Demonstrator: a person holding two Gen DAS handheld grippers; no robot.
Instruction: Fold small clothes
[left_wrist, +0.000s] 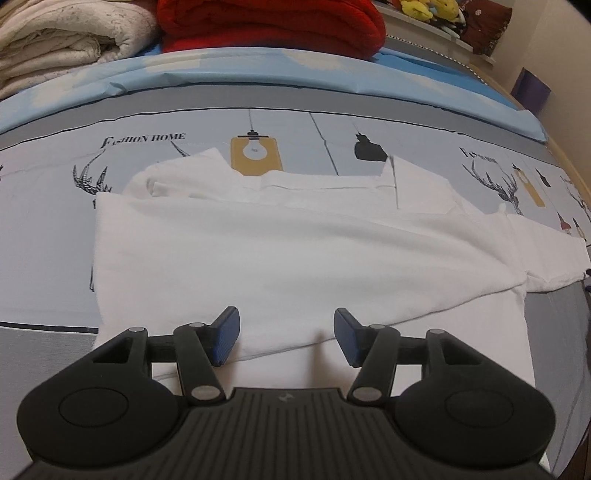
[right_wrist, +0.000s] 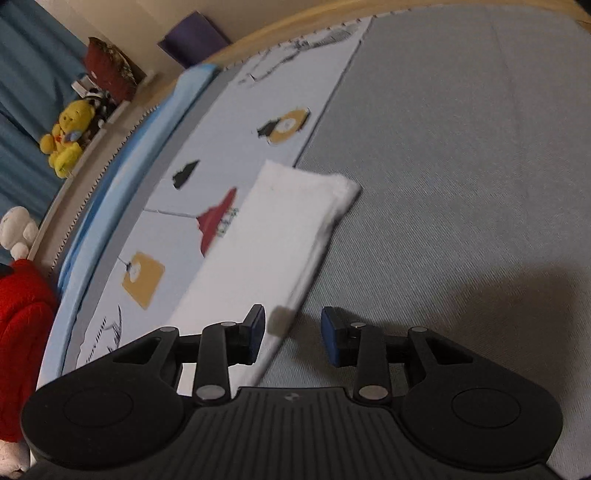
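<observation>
While tilted down over white shirt (left_wrist: 295, 258), left gripper (left_wrist: 287, 334) jaws spread; right gripper (right_wrist: 293, 334) jaws spread, empty.

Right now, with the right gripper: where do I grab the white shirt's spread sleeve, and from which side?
Probably the sleeve at its cuff end, on the long edge facing the plain grey sheet. The right gripper is open just above that edge. The sleeve lies flat, so come in low from the grey side and pinch the hem.
</observation>
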